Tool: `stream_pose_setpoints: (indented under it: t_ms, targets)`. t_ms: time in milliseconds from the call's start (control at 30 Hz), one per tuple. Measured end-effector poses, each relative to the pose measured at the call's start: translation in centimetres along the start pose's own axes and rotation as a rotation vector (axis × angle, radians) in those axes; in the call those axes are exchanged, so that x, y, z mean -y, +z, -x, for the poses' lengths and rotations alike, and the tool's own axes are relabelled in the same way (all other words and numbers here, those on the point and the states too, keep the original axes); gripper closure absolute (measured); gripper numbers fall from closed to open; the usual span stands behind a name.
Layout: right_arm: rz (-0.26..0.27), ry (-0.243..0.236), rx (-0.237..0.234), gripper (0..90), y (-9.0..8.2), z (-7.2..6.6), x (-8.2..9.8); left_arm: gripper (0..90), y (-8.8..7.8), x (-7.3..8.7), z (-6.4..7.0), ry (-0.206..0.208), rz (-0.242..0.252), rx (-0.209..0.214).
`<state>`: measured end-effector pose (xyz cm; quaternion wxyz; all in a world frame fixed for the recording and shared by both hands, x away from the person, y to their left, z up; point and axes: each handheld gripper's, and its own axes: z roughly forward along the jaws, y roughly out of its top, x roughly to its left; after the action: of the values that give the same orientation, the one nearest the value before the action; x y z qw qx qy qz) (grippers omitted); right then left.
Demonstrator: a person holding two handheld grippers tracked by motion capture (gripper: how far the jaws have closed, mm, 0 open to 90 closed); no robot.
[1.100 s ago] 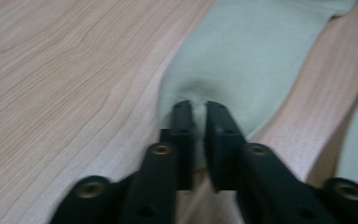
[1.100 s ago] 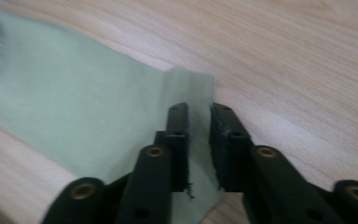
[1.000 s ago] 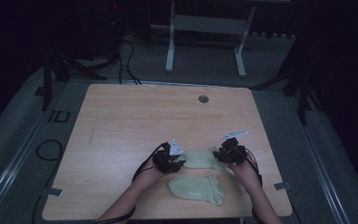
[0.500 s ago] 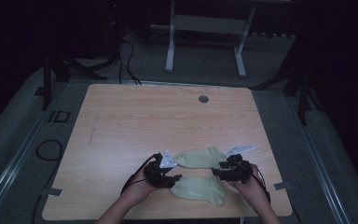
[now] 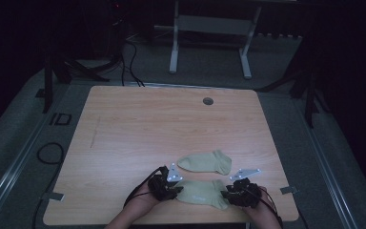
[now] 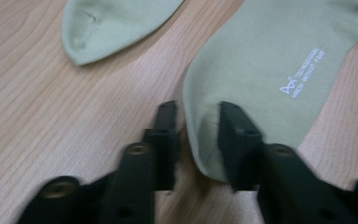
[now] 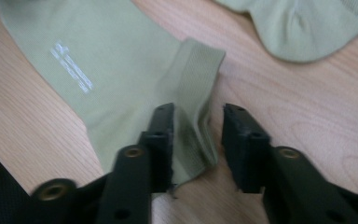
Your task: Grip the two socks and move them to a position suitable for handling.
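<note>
- High view: a pale green near sock (image 5: pixel 201 192) is seen lying flat close to the near edge of the wooden table (image 5: pixel 138 129), its long axis running across the table from left to right.
- Its rounded toe is pointed at the left gripper (image 5: pixel 174 190), and its ribbed cuff at the right gripper (image 5: pixel 228 194).
- A second sock (image 5: pixel 205 162) is laid just beyond it, roughly parallel and apart from it.
- Left gripper view: the jaws have just been closing and are set narrow, with the toe's edge bunched between them; whether the pads press on it cannot be told.
- Right gripper view: the jaws have likewise been closing, a raised fold of the cuff is seen between them, and a gap is left at one jaw.
- The small white print on the near sock is too blurred to be read, and the forearms are cut off by the bottom edge of the high view.
</note>
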<state>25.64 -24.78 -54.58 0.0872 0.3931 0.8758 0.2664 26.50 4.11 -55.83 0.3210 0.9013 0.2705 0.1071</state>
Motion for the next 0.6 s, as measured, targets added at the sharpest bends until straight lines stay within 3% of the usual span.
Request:
stream_pose_setpoints:
  t_ms: [133,267,600]
  targets:
    - [0.001,0.007,-0.018,84.9,0.0,0.0,0.0,87.5,-0.3,0.1,-0.1,-0.024,0.02,0.007]
    - [0.034,0.007,-0.014,86.3,-0.9,-0.2,-0.6,88.2,-1.0,-0.2,0.0,-0.012,0.024,0.008]
    - [0.098,0.0,0.009,86.5,-3.2,0.7,-3.0,88.2,-2.9,-2.1,-1.1,-0.052,0.074,-0.021]
